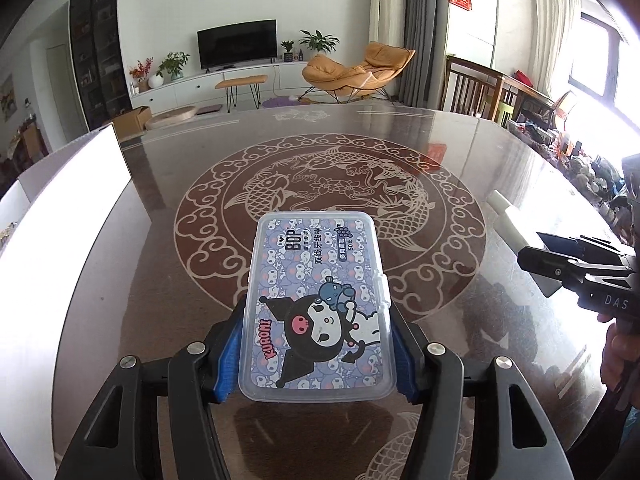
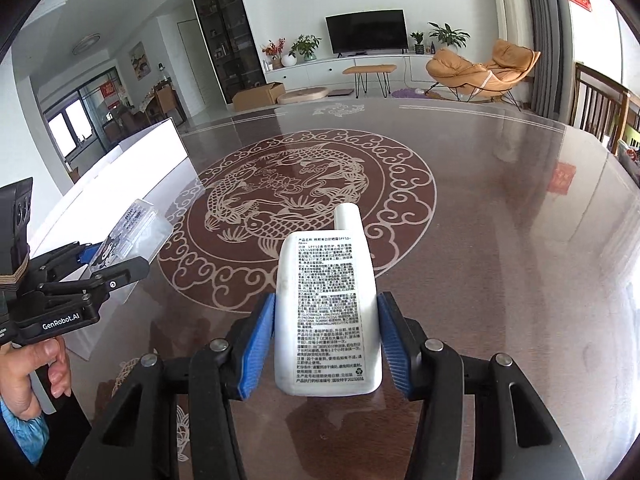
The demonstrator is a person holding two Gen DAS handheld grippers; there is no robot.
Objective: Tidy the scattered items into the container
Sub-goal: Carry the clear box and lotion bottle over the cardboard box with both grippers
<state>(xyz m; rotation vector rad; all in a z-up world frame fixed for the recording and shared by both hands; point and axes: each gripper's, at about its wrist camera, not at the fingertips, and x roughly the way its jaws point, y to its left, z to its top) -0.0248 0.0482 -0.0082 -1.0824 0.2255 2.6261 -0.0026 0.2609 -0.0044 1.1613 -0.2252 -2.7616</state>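
Above the near edge of the dark glass-topped table with its etched fish medallion, you have both loads off the surface. Your left gripper pinches the clear rectangular plastic floss-pick box with the purple cartoon label across its short width, the blue pads pressed on its long sides near the rear end, so most of the box sticks out ahead, which should let you lower it in front-first. Your right gripper clamps the white flat plastic sunscreen bottle by its narrow sides, cap pointing away from you, printed back face up. Both are held flat, which looks steady for carrying. The white open-topped container stands along the table's left edge, nearer your left hand; the box sits just beside its wall in the right wrist view. Judging by that, the box is the likelier first drop, with the bottle crossing over after.
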